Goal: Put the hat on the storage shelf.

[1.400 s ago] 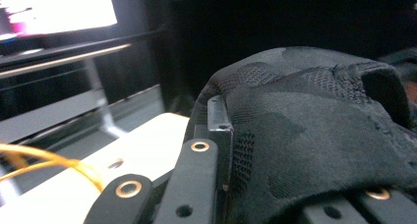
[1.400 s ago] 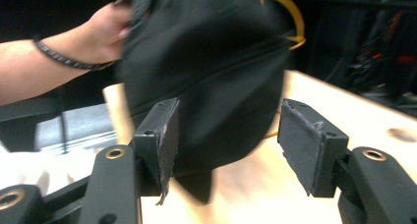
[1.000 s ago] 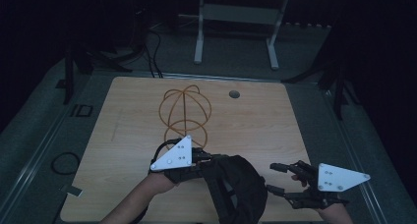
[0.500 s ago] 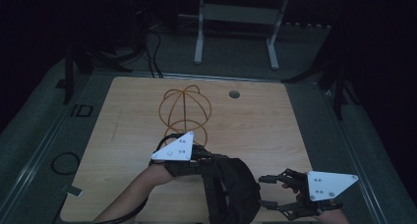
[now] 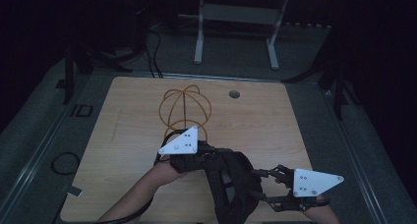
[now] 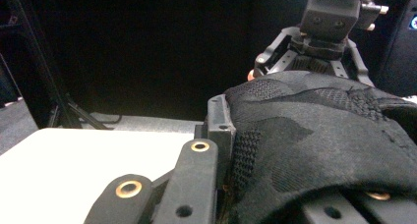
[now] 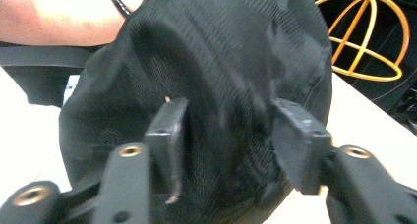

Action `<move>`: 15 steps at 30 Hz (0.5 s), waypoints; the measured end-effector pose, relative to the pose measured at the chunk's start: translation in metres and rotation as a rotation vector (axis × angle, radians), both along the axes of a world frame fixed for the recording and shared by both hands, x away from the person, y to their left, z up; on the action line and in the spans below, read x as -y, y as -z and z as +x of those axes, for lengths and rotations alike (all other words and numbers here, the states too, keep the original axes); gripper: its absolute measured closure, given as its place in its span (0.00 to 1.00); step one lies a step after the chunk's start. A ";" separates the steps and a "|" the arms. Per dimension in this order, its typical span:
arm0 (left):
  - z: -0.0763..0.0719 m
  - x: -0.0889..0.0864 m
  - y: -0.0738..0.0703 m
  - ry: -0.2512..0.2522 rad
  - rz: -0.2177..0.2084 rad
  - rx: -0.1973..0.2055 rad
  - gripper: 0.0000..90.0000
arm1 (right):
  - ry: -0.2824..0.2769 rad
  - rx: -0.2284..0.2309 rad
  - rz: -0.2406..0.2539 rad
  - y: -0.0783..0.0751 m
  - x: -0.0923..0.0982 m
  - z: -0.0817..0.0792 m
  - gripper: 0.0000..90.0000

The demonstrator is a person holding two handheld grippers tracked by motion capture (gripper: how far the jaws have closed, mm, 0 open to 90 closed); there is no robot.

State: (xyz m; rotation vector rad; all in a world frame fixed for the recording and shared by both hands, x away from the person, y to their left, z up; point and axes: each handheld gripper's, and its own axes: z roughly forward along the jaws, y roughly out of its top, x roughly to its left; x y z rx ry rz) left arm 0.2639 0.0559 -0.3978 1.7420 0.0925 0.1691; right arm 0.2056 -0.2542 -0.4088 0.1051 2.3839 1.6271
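Observation:
A black mesh cap [image 5: 231,180] hangs above the wooden table's [image 5: 123,135] near edge. My left gripper [image 5: 210,157] comes in from the left and is shut on the cap's fabric [image 6: 319,135], which drapes over its jaws. From the right, my right gripper [image 5: 263,186] stands open, its two jaws on either side of the cap's bulging side [image 7: 221,52]. Whether they touch the fabric is unclear. An orange wire dome frame [image 5: 186,108] stands upright mid-table, just beyond the left gripper, and it appears again as the wire dome [image 7: 366,37] behind the cap.
A small round hole [image 5: 234,94] sits in the table near its far edge. A white metal stand [image 5: 236,32] is on the floor behind the table. A cable loop [image 5: 64,162] lies on the floor at the left. A forearm [image 7: 49,17] crosses behind the cap.
My right gripper has moved left and nearer, bringing its open jaws up to the cap. The left gripper with the cap has shifted slightly right.

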 end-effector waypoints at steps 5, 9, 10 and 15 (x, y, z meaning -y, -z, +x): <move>0.005 -0.001 0.001 -0.007 0.009 -0.024 0.98 | 0.031 0.005 -0.012 -0.001 -0.002 0.003 0.95; 0.011 -0.002 0.002 -0.035 0.031 -0.043 0.98 | 0.065 -0.010 -0.006 -0.001 -0.003 0.007 0.98; 0.012 -0.003 0.003 -0.039 0.038 -0.045 0.98 | 0.067 -0.022 0.004 -0.002 -0.002 0.009 0.98; 0.014 -0.004 0.000 -0.063 0.057 -0.048 0.97 | 0.072 -0.035 0.058 -0.005 0.002 0.012 0.98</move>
